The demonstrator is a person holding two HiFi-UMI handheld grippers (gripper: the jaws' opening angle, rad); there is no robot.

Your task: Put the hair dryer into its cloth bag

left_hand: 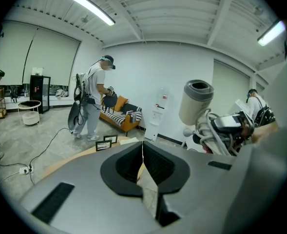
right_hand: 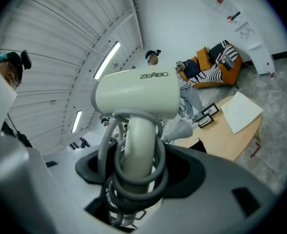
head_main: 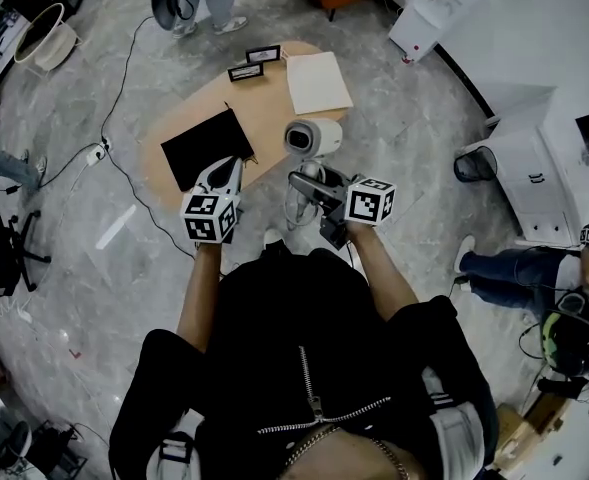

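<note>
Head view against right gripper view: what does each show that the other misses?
Head view only: the left tool and the person's arms. Right gripper view only: the right tool clamped on the cord-wrapped handle of the hair dryer, and ceiling lights. Both: the hair dryer, the wooden table and the white sheet on it.

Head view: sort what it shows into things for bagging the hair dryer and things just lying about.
For the job: hair dryer, held in the right tongs; black cloth bag, flat on the table; left tongs, shut.

Lying about: white sheet and two framed cards at the table's far end.
</note>
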